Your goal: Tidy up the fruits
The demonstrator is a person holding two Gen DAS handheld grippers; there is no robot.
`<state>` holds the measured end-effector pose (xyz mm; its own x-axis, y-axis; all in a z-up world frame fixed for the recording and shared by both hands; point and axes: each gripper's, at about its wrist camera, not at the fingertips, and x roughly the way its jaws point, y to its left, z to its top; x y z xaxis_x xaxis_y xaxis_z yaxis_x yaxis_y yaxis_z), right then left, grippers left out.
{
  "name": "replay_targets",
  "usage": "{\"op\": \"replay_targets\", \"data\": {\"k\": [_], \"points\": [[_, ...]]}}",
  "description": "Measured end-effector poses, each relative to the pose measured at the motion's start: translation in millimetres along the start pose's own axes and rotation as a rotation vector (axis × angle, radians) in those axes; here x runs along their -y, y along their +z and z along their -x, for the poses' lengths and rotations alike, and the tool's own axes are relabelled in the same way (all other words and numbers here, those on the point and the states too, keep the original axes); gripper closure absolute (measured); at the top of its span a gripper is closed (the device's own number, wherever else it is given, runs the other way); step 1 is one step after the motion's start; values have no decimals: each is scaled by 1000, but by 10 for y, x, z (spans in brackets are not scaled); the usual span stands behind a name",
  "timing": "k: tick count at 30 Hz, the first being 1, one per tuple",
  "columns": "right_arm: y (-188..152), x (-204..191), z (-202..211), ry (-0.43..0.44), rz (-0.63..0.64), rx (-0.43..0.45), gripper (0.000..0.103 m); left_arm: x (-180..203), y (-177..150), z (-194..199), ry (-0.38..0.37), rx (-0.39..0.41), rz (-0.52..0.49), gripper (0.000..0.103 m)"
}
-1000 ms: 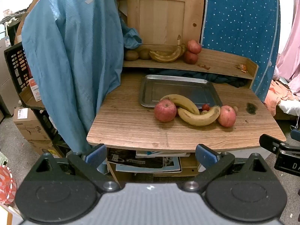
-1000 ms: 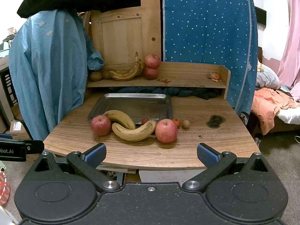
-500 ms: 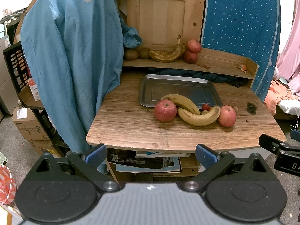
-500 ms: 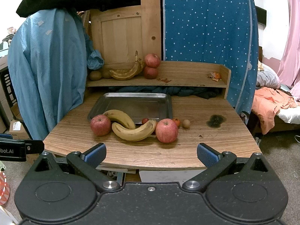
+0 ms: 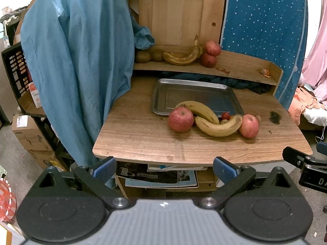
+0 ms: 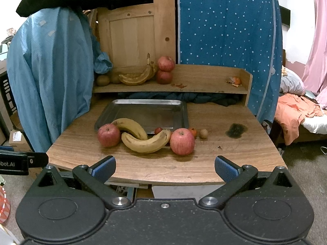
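Observation:
On the wooden table lie two red apples and two yellow bananas, with small fruits behind them. One banana rests partly on the rim of an empty steel tray. In the left wrist view the same apples, bananas and tray appear. My left gripper and right gripper both hover open before the table's front edge, holding nothing.
A raised shelf at the back carries two stacked apples, brown bananas and kiwis. A blue garment hangs at the table's left. A dark stain marks the table at right. A bed stands right.
Both grippers have crept slightly closer to the table; the fruits have not moved.

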<state>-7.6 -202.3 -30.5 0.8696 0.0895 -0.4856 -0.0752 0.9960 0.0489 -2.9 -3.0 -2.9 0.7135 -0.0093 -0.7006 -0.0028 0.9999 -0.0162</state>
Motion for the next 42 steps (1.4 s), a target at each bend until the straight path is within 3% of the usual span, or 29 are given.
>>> {"op": "replay_targets", "data": {"k": [14,22,34,42], "points": [[39,-104,-148,6,28,-66,1,-49,103,-373,-26,-69,-10,0],[119,-7,-548,35,38,-108,1,24,267,-688,-10,-116,-13,0],[532,26,-1560,273,165,-256,1,189,727,-1452,59,-202,40,0],[728,-10,-1833,439,317,-283,1,263,904,-1838,81,-287,111,0]]}}
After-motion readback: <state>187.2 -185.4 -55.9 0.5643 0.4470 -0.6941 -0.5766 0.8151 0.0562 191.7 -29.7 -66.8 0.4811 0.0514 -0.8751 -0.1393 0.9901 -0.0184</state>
